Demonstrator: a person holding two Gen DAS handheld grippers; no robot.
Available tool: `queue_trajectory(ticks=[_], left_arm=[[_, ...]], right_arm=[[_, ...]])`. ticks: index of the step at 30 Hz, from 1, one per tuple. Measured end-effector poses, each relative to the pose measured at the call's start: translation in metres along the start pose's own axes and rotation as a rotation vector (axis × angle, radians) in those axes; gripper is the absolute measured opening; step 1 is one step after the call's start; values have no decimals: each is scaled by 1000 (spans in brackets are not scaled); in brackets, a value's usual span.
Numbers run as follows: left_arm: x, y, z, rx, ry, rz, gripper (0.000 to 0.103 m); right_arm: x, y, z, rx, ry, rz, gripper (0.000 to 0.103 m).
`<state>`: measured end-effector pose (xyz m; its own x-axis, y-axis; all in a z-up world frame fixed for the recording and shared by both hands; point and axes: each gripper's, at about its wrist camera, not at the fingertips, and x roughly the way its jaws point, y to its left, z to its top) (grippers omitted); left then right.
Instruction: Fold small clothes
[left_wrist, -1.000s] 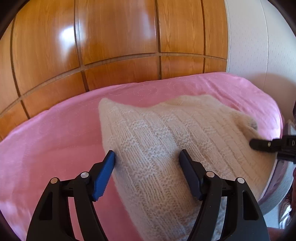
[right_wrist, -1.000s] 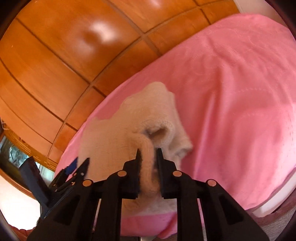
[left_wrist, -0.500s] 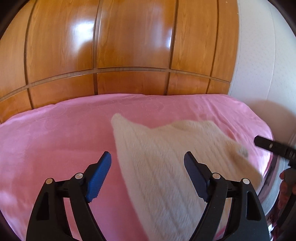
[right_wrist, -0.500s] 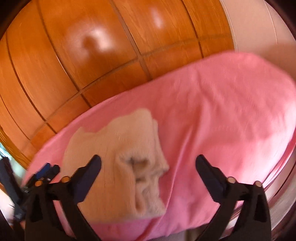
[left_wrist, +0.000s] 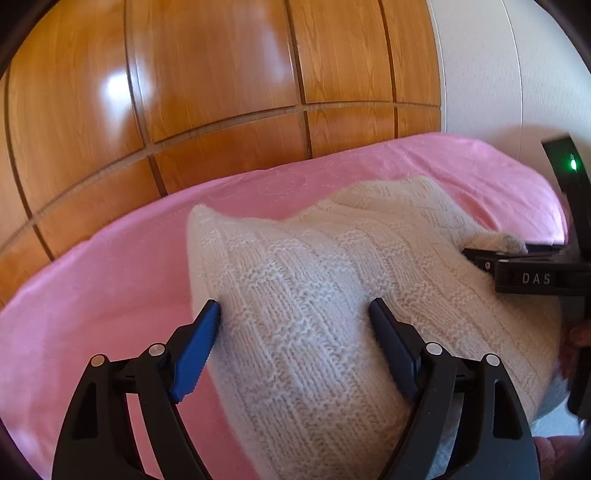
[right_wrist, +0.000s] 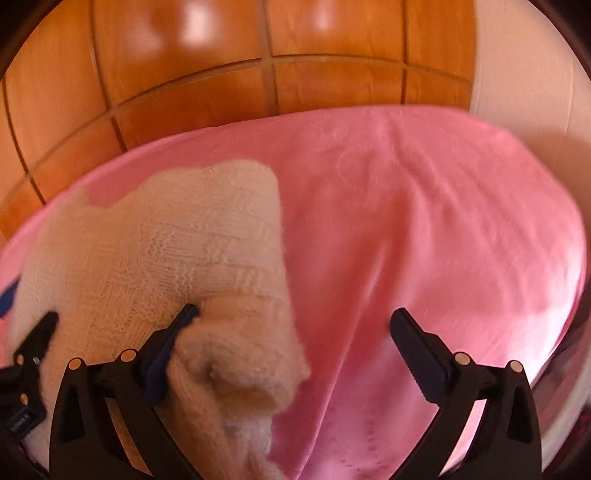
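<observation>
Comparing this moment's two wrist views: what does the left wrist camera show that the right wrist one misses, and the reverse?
Only the left wrist view shows the white textured wall and the right gripper side-on.

Only the right wrist view shows the cream knitted sweater's rolled cuff opening and the bare stretch of pink bedsheet to the right.

Both show the sweater, sheet, glossy wooden panelling, and both grippers open, the left gripper over the knit.

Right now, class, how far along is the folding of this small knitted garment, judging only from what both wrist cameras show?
Done: the cream knitted garment lies on the pink sheet with its sleeve turned in over the body. In hand: nothing is gripped; the left gripper is open astride the knit, and the right gripper is open beside the sleeve. Left: probably further folds, since it still looks broad and lumpy.
</observation>
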<state>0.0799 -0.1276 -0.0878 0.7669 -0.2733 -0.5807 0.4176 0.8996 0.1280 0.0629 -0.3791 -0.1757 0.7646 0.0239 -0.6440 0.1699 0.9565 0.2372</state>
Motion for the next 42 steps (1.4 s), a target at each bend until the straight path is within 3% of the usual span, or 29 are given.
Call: queue_trajectory(ticks=[4, 6, 8, 11, 16, 18, 21, 26, 29, 34, 42], left_arm=[[-1, 11, 3, -46, -5, -54, 81], [-11, 21, 3, -118, -2, -88, 85], [-21, 39, -3, -264, 26, -169, 87], [-27, 56, -22, -433, 64, -290, 87], [-16, 56, -41, -512, 163, -470, 80], [-14, 54, -40, -512, 174, -482, 78], [-8, 58, -33, -524, 203, -511, 77], [3, 61, -25, -518, 264, -548, 75], [-2, 58, -29, -490, 262, -537, 68], [-18, 57, -26, -418, 224, -510, 53], [-57, 66, -13, -285, 59, -376, 48]], right_arm=[[-2, 2, -1, -7, -23, 6, 101], [-8, -1, 2, 17, -9, 29, 101], [-23, -5, 6, 64, 2, 72, 101], [-46, -2, 6, 37, -35, 169, 100], [-50, 2, -8, 19, 34, 335, 79], [-38, -1, -13, 70, 93, 379, 75], [-18, -14, -12, 204, 165, 497, 75], [10, -25, 5, 310, 236, 593, 76], [14, -19, 10, 298, 242, 585, 76], [7, -2, 4, 283, 246, 639, 54], [-30, 47, 12, 130, 142, 727, 46]])
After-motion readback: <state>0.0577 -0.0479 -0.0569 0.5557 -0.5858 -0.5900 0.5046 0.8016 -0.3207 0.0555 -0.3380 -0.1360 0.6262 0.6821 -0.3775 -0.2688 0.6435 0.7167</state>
